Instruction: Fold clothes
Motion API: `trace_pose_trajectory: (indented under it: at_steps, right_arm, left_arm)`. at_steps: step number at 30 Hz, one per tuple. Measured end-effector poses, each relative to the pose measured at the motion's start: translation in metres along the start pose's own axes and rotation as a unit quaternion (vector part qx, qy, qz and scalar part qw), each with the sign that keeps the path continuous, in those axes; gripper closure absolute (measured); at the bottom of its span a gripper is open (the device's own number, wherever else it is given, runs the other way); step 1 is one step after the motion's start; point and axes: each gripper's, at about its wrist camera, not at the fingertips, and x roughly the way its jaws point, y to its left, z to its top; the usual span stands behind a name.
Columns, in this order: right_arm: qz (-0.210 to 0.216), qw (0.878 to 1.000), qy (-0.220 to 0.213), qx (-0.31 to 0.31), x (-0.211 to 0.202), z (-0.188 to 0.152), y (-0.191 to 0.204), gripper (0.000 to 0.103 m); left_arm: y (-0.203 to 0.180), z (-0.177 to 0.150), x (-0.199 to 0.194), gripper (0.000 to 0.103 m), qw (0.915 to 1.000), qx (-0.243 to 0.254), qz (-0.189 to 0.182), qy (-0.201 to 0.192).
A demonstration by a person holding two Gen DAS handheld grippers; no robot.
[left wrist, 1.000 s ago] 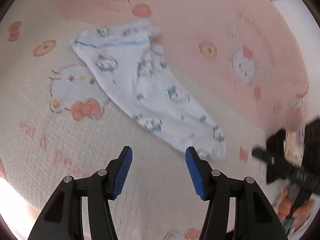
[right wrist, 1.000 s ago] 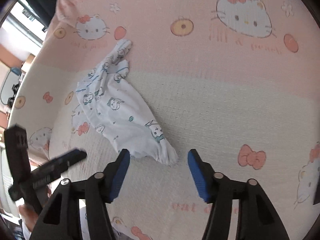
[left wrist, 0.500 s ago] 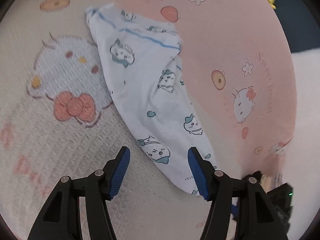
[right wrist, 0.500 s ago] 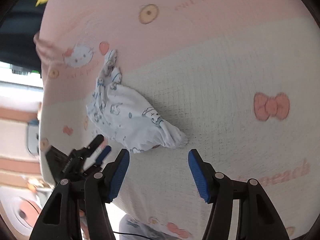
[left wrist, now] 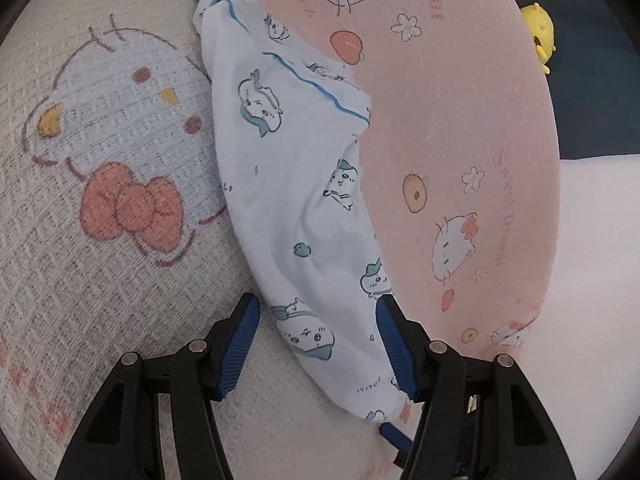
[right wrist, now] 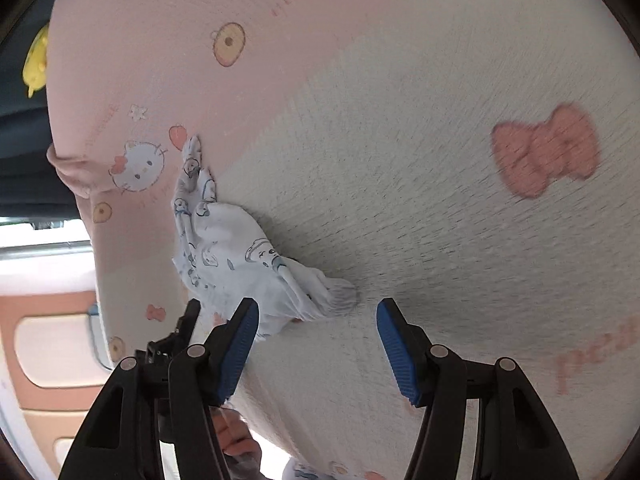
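Note:
A small white garment with cartoon prints and blue trim lies stretched out on a pink and cream cartoon-cat blanket. My left gripper is open and low over the garment's near end, with the cloth lying between its blue pads but not pinched. In the right wrist view the garment runs up and to the left. Its gathered cuff end lies just ahead of my open right gripper, nearer the left finger. The left gripper shows at the lower left there.
A yellow plush toy sits beyond the blanket's far edge against a dark background. White bedding lies to the right of the blanket. An orange and cream cabinet front stands past the bed's edge. A hand shows below the right gripper.
Both grippers have come down closer to the garment and rolled. The left one now straddles the garment's near end, and the cuff end sits closer to the right one.

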Motion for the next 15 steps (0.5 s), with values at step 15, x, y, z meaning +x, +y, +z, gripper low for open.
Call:
trace_pose_trajectory:
  at_steps: [15]
  right_arm:
    - [-0.02, 0.999, -0.018, -0.036, 0.037, 0.012, 0.032, 0.037]
  left_arm:
    - [-0.009, -0.006, 0.012, 0.046, 0.998, 0.035, 0.028, -0.044]
